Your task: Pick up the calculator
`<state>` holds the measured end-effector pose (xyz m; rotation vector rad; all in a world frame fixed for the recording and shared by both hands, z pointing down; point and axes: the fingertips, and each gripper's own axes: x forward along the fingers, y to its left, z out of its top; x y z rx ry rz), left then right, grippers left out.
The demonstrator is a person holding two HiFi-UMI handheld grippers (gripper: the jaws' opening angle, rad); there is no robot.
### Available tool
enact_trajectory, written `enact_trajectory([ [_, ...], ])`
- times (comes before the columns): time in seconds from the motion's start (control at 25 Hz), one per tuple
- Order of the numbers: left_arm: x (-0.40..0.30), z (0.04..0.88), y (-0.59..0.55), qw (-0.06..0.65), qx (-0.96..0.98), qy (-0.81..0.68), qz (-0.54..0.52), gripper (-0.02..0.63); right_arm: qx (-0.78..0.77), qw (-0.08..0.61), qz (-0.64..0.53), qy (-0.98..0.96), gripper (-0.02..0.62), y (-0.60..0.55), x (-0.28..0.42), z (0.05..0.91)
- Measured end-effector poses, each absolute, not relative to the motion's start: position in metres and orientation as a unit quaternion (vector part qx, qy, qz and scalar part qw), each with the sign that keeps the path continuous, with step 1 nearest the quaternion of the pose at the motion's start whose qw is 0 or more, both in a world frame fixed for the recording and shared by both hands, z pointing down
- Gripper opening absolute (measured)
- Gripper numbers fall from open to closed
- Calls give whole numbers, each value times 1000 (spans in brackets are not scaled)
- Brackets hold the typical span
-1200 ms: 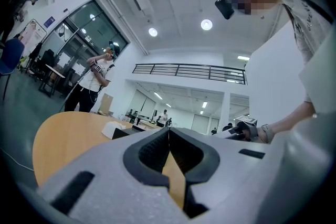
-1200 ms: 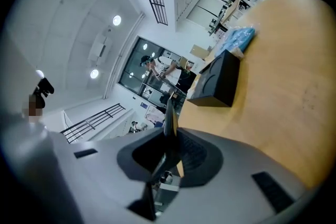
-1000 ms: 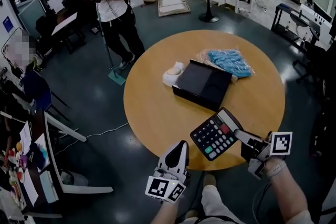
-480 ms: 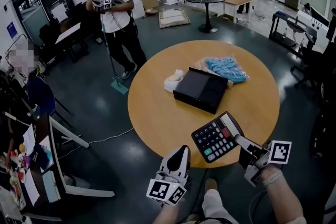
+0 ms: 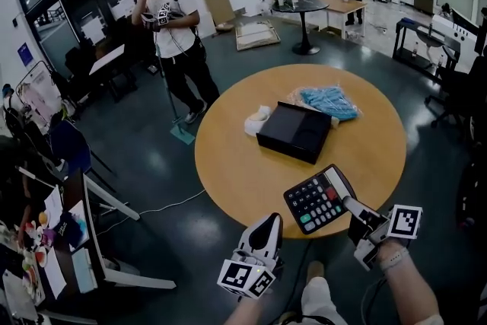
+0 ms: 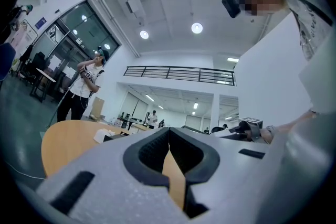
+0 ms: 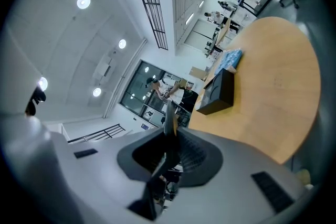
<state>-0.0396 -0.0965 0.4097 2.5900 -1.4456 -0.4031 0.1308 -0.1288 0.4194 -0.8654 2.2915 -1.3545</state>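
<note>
A black desk calculator (image 5: 318,199) w/ white keys, one red key and a few green ones hangs tilted over the near rim of a round wooden table (image 5: 228,164), pinched at its lower-R corner by the R gripper (image 5: 348,204), display end uppermost. The key print is too small to read. The only clear markings are the black-and-white square codes on each gripper's cube. The R forearm comes in from the lower-R corner of the head view, wrist banded, the tool aimed up and L toward the table. The R gripper view shows its jaws clamped on the calculator (image 7: 169,122), seen edge-on as a thin dark slab between the pads. The L gripper (image 5: 268,220) is held out from bottom centre, just short of the table rim and over the dark floor, well L of the calculator and not touching it. In its own view the L gripper (image 6: 168,136) has its jaws pressed together w/ nothing between them. Farther back on the table sit a black box (image 5: 295,132), a clear bag of blue items (image 5: 329,101) and a crumpled white cloth (image 5: 257,120). A person in a white T-shirt (image 5: 173,27) stands on the floor beyond.
</note>
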Motion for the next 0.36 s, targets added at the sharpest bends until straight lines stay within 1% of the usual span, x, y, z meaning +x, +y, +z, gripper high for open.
enact_trajectory([
  [0.36,-45,425,-70,86,863,-484,-117,8,-313,198,-497,785,61,-106,130,423],
])
